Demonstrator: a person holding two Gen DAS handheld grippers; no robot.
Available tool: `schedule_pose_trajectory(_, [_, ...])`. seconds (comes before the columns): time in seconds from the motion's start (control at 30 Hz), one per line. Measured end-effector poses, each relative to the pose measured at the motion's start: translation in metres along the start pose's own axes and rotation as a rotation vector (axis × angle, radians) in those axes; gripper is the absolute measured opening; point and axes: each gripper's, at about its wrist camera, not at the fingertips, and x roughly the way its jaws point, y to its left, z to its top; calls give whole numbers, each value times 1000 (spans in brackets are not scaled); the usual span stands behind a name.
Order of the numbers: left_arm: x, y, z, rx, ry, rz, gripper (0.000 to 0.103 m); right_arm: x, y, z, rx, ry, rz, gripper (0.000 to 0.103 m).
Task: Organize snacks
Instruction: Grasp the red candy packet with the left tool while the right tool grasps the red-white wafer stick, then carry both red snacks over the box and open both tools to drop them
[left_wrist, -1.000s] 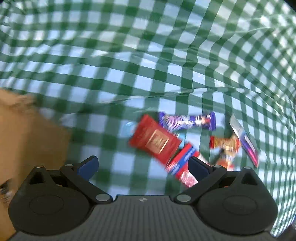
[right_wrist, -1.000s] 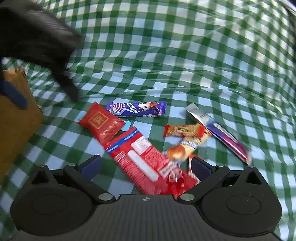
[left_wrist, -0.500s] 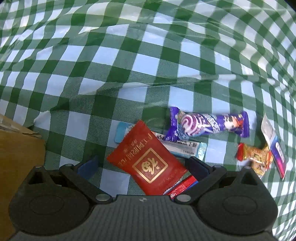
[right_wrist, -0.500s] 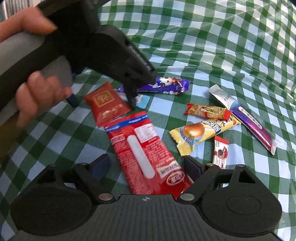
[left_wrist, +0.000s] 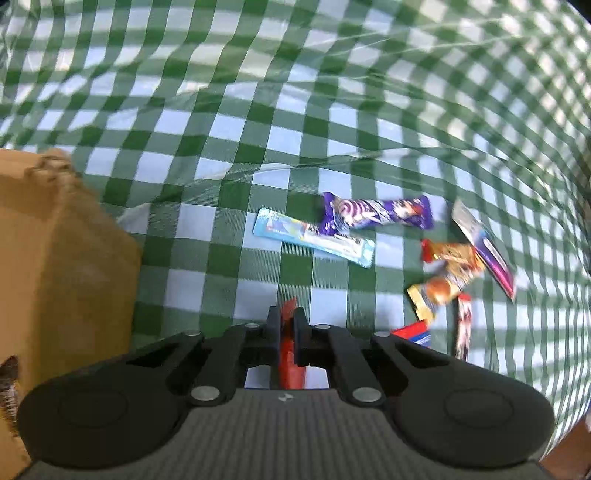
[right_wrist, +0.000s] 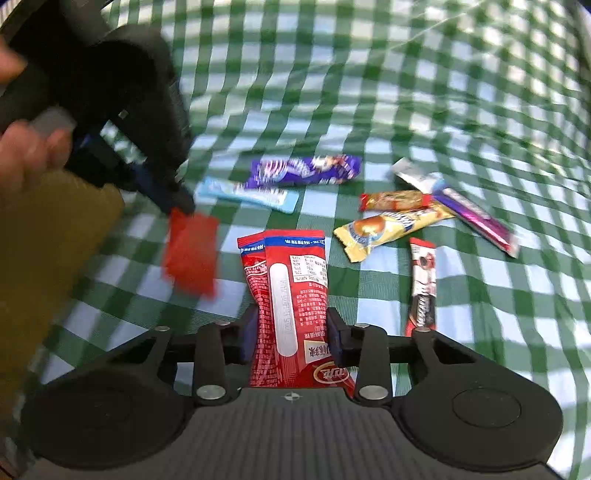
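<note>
My left gripper (left_wrist: 286, 314) is shut on a small red packet (left_wrist: 290, 347), which hangs from its tips in the right wrist view (right_wrist: 190, 254) beside the brown cardboard box (left_wrist: 55, 258). My right gripper (right_wrist: 291, 328) has its jaws closing on a long red snack pack (right_wrist: 291, 288). Both pads touch its sides and the wrapper creases between them. The other snacks lie loose on the green checked cloth (left_wrist: 221, 122): a purple bar (right_wrist: 304, 170) and a light blue stick (right_wrist: 247, 194) partly under it.
To the right lie a yellow pack (right_wrist: 391, 225), a small orange bar (right_wrist: 395, 199), a red-and-white stick (right_wrist: 423, 288) and a silver-purple pouch (right_wrist: 461, 206). A hand (right_wrist: 26, 155) holds the left gripper at the far left, above the box (right_wrist: 48, 258).
The left gripper went from open to shut on the small red packet and carried it left, off the cloth. The right jaws narrowed around the long red pack.
</note>
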Motion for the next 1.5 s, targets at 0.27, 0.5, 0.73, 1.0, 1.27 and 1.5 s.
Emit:
schedule_pose_trajectory(0.27, [-7,18,-17,15,12,39,6,-31,-11,-20,198,68,-82,39])
schedule_pose_trajectory(0.5, [26,22,-23,43,118,30,75,-18,-18,-28,251,124,-78,39])
schedule_pose_trajectory(0.73, [47,19,-37,50,146,67,88,-7,-22,-35,273,130,-69,45])
schedule_pose_trajectory(1.0, [18,5,-45,167,47,132,42,-8,-16,-33,244,126,-89,41])
schedule_pose_trajectory(1.27, [-96,23,-100,270,-92,-3,42,-76,5,-23,289,21,-93,40])
schedule_pose_trajectory(1.5, [-196,77,-162,264,-195,-36,42,-159,45,-33,315,-50,-44,39])
